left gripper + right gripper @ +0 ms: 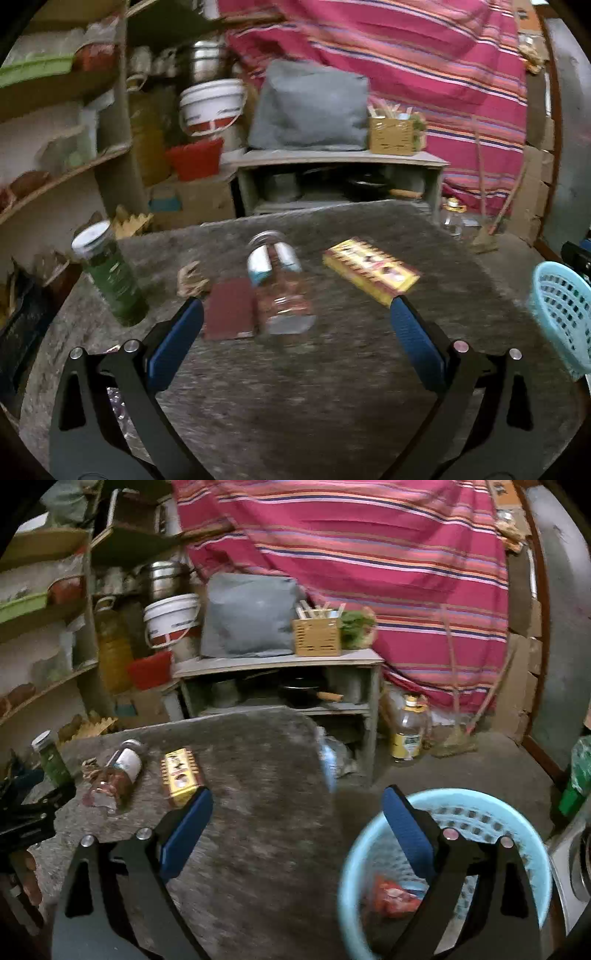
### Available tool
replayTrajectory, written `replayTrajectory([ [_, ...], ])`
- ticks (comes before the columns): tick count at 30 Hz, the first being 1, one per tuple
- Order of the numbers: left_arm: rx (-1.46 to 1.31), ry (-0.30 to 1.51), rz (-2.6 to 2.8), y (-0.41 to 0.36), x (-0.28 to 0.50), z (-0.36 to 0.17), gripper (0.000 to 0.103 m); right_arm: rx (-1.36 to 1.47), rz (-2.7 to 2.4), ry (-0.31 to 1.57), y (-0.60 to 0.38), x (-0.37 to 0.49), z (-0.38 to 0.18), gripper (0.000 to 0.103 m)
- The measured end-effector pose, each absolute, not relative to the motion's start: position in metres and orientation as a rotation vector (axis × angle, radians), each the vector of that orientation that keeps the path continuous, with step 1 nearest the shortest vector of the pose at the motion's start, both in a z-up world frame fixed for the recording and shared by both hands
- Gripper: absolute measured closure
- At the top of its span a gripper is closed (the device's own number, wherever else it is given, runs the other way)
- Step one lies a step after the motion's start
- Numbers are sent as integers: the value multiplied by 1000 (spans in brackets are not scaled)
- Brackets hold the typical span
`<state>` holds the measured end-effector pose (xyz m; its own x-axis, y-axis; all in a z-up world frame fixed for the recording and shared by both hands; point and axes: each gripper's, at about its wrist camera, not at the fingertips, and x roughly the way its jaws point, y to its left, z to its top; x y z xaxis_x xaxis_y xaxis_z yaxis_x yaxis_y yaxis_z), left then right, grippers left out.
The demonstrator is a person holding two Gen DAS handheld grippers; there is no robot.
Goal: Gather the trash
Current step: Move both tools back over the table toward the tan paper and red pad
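On the grey stone table (332, 369) lie a clear plastic bottle on its side (279, 284), a dark red flat packet (229, 314), a yellow carton (371, 271) and a crumpled brown scrap (190, 280). My left gripper (295, 314) is open and empty, just short of the bottle and packet. My right gripper (295, 805) is open and empty over the table's right edge. A light blue basket (480, 812) stands beside the table, with a red wrapper (391, 897) inside. The bottle (118, 771) and carton (181, 775) also show in the right wrist view.
A green jar with a white lid (110, 273) stands upright at the table's left. The blue basket (565, 314) is at the right edge. Behind are shelves, a white bucket (214, 107), a low shelf unit (340, 177) and an oil bottle on the floor (408, 727).
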<state>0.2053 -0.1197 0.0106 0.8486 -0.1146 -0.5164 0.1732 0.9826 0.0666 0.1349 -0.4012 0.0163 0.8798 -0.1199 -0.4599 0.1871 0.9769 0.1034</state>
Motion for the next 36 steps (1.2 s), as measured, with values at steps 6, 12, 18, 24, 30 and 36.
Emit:
replayTrajectory([
  [6, 85, 575, -102, -91, 227, 0, 5, 139, -104, 488, -354, 171, 11, 11],
  [12, 106, 570, -75, -73, 239, 0, 5, 94, -50, 502, -305, 199, 5, 11],
  [18, 72, 599, -58, -44, 263, -6, 5, 44, -44, 514, -281, 215, -2, 10],
  [24, 46, 645, -58, -33, 290, -14, 5, 28, -50, 525, -276, 232, -6, 10],
  [30, 50, 685, -45, -31, 316, -25, 6, 42, -42, 537, -278, 250, -11, 10],
  [36, 53, 734, -32, -27, 348, -38, 7, 40, -44, 553, -278, 264, -16, 10],
])
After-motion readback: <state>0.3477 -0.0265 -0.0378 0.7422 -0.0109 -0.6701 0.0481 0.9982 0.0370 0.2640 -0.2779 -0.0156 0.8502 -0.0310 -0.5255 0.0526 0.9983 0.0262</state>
